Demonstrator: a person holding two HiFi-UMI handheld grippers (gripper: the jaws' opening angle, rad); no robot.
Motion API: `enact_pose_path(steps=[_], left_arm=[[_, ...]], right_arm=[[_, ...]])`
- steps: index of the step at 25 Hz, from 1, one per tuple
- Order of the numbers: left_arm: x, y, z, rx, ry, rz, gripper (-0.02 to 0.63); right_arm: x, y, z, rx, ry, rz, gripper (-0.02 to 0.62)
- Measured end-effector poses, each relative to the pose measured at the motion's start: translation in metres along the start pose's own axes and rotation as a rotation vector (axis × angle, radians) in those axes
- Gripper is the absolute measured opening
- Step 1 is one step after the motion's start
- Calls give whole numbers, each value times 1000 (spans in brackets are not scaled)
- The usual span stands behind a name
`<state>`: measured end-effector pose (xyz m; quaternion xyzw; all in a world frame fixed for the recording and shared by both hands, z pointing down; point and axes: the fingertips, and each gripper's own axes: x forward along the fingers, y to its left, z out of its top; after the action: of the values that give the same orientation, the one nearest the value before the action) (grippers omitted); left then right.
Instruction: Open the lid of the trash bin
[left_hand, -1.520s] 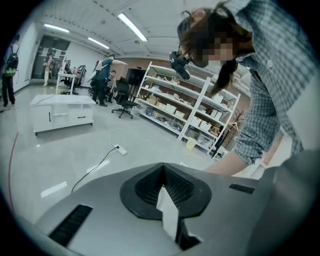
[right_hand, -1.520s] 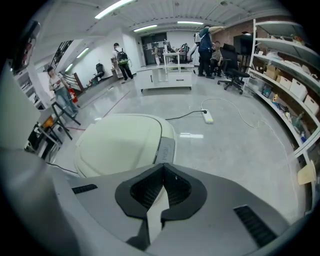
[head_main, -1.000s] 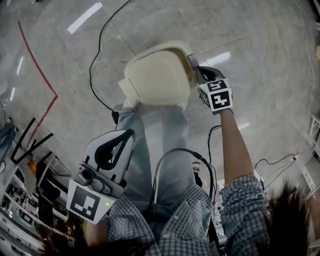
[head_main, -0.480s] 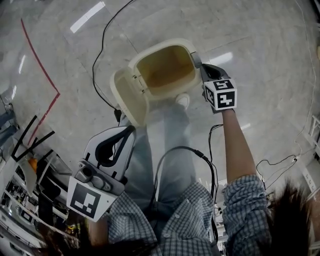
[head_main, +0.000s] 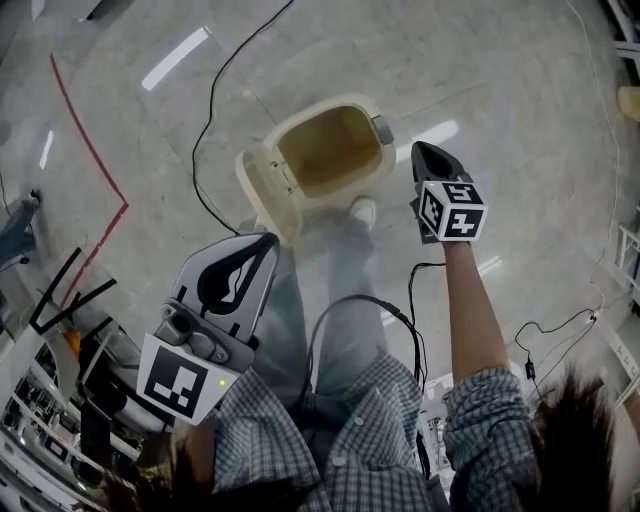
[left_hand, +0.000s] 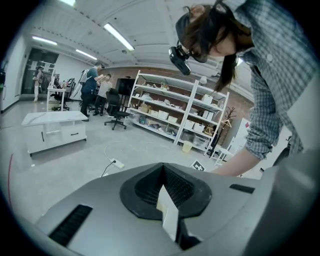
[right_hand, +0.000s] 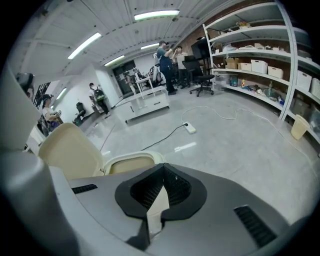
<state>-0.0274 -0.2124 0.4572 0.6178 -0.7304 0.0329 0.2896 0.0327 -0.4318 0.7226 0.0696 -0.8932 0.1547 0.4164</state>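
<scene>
Head view: trash bin (head_main: 335, 150) stands on the floor, lid (head_main: 265, 195) hanging open, so the task looks done. Right gripper (head_main: 428, 155) sits just beside it, left gripper (head_main: 258, 245) nearer the person — both have jaws pressed together, empty.

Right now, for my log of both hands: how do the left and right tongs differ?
The right tongs reach out beside the open trash bin; the left tongs hang back near the person's legs. The right tongs face the bin, the left tongs face shelves. Both are shut and empty.
</scene>
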Motion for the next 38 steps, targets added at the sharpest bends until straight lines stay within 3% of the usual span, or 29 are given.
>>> enact_pose_path(steps=[13,19,28,32,38], left_arm=[[-4,-16,66,91,-69,-85,-3],[-22,-16,94,121,-105,-94,-3],[-50,-16,148,196,-211,-120,-2],[-62,-17,152,203,-182,-120,-3],[-71,-18,170,265,-226,-134,-3]], right_arm=[[-121,25,114,66,-263,-68,17],[-183,46,156,43,-369,-108,17],[-275,82,203,32,-524,-187,17],[-307,103,212,13,-565,-206,17],[-338,129,230,0,-644,-217,17]])
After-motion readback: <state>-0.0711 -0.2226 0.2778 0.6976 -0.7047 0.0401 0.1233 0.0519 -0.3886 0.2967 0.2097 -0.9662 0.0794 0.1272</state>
